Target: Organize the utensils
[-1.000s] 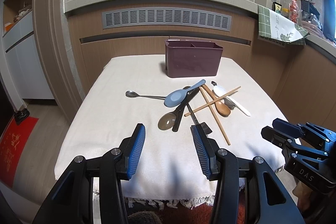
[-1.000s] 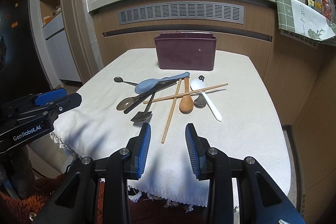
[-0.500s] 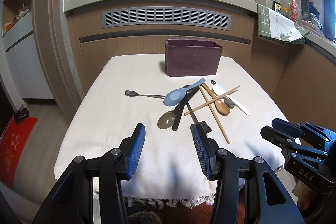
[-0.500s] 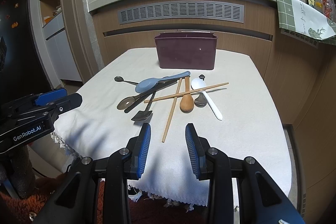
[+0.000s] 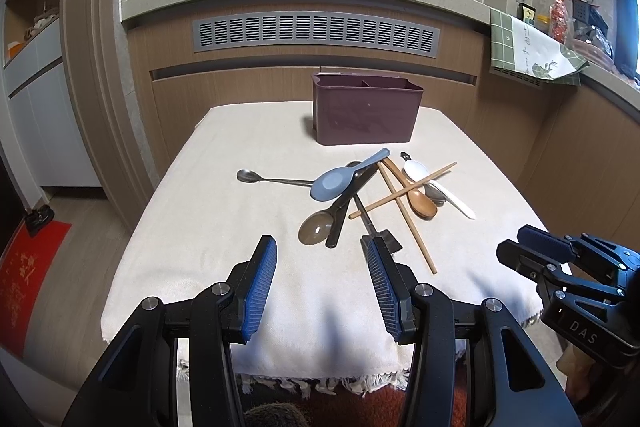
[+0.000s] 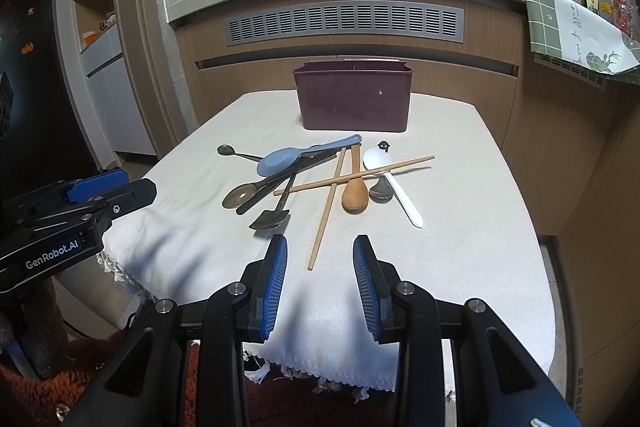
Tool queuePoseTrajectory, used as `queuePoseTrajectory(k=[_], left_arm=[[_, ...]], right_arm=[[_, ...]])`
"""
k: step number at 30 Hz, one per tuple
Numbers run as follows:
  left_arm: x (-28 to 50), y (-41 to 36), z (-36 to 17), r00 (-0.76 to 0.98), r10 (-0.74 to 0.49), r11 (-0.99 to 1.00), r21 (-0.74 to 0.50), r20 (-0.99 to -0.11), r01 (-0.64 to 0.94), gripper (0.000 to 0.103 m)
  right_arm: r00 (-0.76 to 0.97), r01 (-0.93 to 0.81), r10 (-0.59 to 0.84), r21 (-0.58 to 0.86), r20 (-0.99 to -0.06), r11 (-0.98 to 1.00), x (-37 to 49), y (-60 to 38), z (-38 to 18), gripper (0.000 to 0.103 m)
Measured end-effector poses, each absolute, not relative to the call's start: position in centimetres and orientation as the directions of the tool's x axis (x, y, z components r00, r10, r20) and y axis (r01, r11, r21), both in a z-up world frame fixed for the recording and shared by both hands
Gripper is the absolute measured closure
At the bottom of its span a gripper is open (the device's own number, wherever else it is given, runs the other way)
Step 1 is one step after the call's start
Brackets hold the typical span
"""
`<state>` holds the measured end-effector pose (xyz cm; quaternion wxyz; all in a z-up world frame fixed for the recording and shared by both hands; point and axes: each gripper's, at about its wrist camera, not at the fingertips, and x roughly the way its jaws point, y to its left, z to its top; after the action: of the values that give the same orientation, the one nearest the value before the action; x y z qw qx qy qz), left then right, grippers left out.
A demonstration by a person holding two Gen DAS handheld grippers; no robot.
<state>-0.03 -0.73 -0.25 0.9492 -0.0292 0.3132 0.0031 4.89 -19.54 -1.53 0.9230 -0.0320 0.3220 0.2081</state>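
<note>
A heap of utensils lies mid-table: a blue spoon (image 5: 344, 177) (image 6: 296, 157), a wooden spoon (image 5: 420, 201) (image 6: 355, 193), a white spoon (image 5: 432, 183) (image 6: 394, 183), two crossed chopsticks (image 5: 404, 189) (image 6: 332, 197), a thin metal spoon (image 5: 260, 178) (image 6: 234, 151), a brown spoon (image 5: 316, 229) (image 6: 240, 195) and a small black spatula (image 6: 272, 217). Behind them stands a maroon divided holder (image 5: 366, 113) (image 6: 352, 97). My left gripper (image 5: 320, 279) hangs open over the table's near edge. My right gripper (image 6: 320, 279) is open too, its fingers just short of a chopstick's end. Neither holds anything.
The table (image 5: 208, 211) wears a cream cloth with a fringed front edge. A wooden counter front with a vent (image 5: 316, 33) rises behind it. A green checked towel (image 5: 528, 51) hangs at the right. A red mat (image 5: 28, 267) lies on the floor to the left.
Both grippers have crept slightly forward toward the utensils. Nothing on the table has moved.
</note>
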Motion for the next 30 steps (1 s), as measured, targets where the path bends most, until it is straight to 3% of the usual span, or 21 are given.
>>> queuePoseTrajectory(k=[15,23,30], left_arm=[[0.1,-0.3,-0.3,0.803,-0.014,0.997,-0.068,-0.595,-0.034,0.055],[1.9,1.6,-0.3,0.831,-0.042,0.997,-0.073,-0.555,0.002,0.055],[4.8,2.4,-3.3,0.771,-0.104,0.994,-0.098,-0.629,0.054,0.054]], right_arm=[[0.692,-0.407,0.369,0.086,-0.62,0.909,5.1,-19.7,-1.6,0.07],[0.73,-0.403,0.345,0.036,-0.59,0.915,6.2,-20.3,-1.2,0.071],[0.67,-0.416,0.327,0.028,-0.666,0.909,9.5,-20.2,-2.6,0.071]])
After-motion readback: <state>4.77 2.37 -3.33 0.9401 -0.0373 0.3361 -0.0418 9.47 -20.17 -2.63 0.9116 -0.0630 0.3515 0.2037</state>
